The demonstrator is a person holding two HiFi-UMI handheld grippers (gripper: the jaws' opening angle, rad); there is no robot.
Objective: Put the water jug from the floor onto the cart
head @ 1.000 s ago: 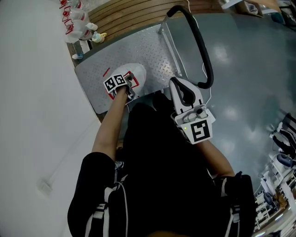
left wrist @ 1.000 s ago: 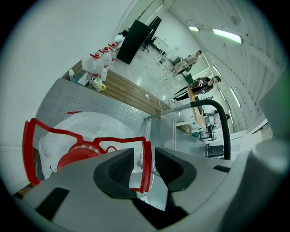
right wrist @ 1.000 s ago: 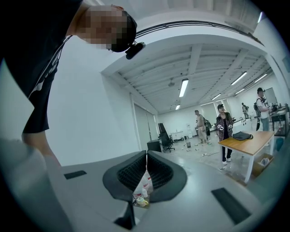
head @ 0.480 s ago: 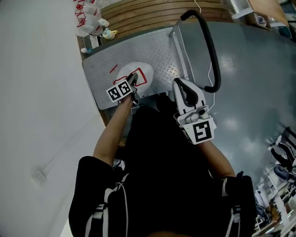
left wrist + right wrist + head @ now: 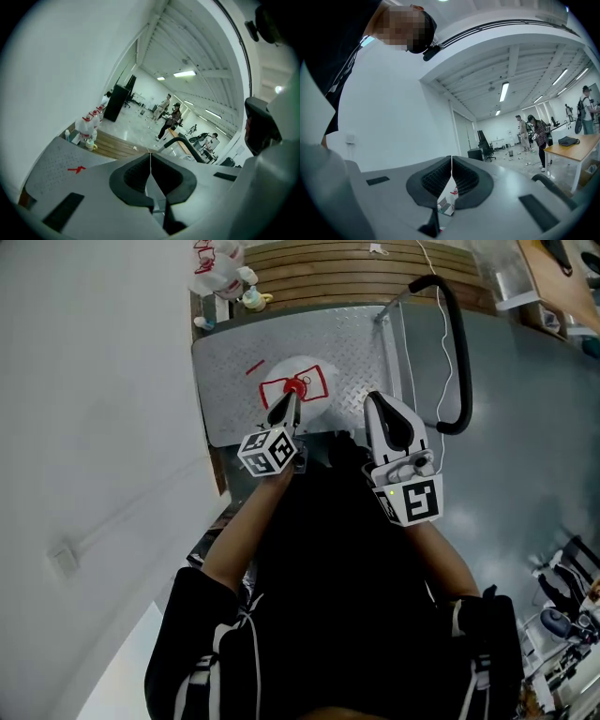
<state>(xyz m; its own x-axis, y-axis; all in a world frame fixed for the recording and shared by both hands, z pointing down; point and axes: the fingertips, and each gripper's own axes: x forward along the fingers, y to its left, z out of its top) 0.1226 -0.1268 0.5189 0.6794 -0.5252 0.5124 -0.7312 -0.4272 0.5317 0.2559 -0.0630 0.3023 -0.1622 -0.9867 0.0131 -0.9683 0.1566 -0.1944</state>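
The water jug point(image 5: 302, 386), white with a red cap and a red-edged label, stands on the cart's steel deck point(image 5: 234, 381) in the head view. My left gripper point(image 5: 290, 401) hovers above the jug's near side, clear of it. Its jaws have just been closing and now meet with nothing between them, as the left gripper view point(image 5: 150, 155) confirms. The jug itself is hidden under the jaws in that view. My right gripper point(image 5: 377, 401) is held to the right of the jug, shut and empty point(image 5: 451, 160).
The cart's black handle point(image 5: 458, 352) loops up at the right of the deck. Several small bottles point(image 5: 221, 262) stand by wooden slats point(image 5: 356, 263) beyond the cart, against a white wall on the left. People and desks point(image 5: 173, 119) are far off in the room.
My left gripper, which sat open at the jug's top, has lifted away toward me and shut empty. The right gripper shifted only slightly.
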